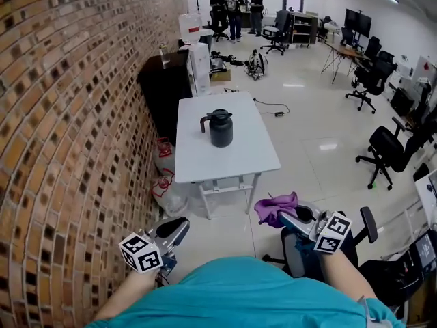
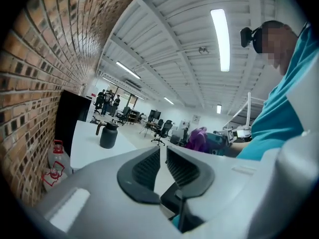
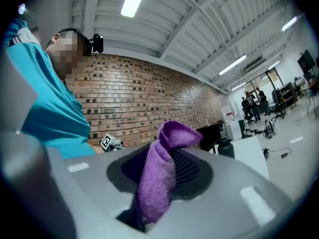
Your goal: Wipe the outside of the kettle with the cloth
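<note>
While the kettle (image 1: 220, 128) stands upright mid-table (image 1: 198, 159), at 12 o'clock from both tongs and well apart, only open floor (image 1: 307, 135) and the table's near edge lie between. Red-and-white containers (image 1: 164, 183) at the table's 8 o'clock, against the brick wall (image 1: 68, 115). Black office chair (image 1: 386, 152) at 3 o'clock; people (image 1: 234, 9) at far 12. Floor glossy white. Right gripper (image 1: 283, 216) clamped on the purple cloth (image 1: 275, 207); left gripper (image 1: 179, 227) jaws a sliver apart, empty.
</note>
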The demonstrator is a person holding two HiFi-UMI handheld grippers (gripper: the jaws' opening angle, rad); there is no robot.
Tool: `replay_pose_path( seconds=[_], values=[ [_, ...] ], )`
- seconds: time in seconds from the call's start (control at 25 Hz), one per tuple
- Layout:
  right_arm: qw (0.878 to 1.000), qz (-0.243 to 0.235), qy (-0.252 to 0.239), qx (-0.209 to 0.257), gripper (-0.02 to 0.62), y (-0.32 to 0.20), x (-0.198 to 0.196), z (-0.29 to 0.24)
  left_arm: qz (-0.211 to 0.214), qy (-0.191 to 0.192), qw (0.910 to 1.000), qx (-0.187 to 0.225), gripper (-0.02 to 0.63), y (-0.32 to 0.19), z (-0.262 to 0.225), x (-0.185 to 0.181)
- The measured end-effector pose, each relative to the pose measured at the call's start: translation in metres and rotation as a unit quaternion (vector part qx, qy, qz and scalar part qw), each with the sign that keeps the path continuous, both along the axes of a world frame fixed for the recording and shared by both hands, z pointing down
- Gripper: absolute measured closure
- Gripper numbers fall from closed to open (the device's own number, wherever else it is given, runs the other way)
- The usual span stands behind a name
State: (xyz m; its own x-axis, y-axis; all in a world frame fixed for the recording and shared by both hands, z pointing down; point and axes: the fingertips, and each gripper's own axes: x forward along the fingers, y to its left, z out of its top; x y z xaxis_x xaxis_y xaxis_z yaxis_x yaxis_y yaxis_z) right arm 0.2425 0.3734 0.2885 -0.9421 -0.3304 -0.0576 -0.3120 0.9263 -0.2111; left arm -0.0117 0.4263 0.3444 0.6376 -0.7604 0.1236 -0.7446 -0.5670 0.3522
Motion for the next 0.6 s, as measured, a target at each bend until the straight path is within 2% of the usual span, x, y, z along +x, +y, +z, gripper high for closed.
replay_pose_path(
  seconds=[0.12,0.6],
  values=[
    [1.000,0.018,-0.007,-0.004,0.489,0.001,-0.001,0.004,-0.002,-0.007,1.0000,0.002,0.606,0.003,0.002,-0.006],
    [1.000,0.001,0.018,0.008,0.491,0.004,-0.037,0.007,-0.012,0.007,0.9995,0.030,0.606,0.002,-0.004,-0.030]
  ],
)
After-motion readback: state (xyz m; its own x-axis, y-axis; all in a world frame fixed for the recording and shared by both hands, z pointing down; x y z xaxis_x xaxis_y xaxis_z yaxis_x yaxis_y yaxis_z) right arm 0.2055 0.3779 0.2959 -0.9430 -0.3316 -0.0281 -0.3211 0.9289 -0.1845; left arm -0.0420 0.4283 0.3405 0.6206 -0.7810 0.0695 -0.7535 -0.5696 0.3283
